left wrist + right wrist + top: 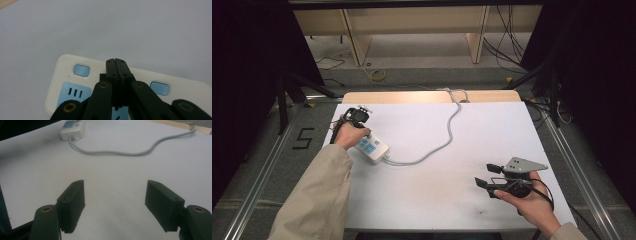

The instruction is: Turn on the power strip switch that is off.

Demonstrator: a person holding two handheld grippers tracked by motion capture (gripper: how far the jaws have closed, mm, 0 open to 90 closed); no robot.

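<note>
A white power strip with blue socket panels lies on the left part of the white table. My left gripper is held over it with the jaws pointing down at its top. In the left gripper view the left gripper is shut, jaws pressed together with nothing between them, and its tip stands over the strip between two blue buttons. I cannot tell whether the tip touches the strip. My right gripper rests open at the front right, far from the strip; its jaws are empty.
The strip's grey cable snakes across the table's middle to the far edge, and it crosses ahead of the right gripper as a grey cable. A wooden edge borders the far side. Shelving and loose wires stand on the floor beyond.
</note>
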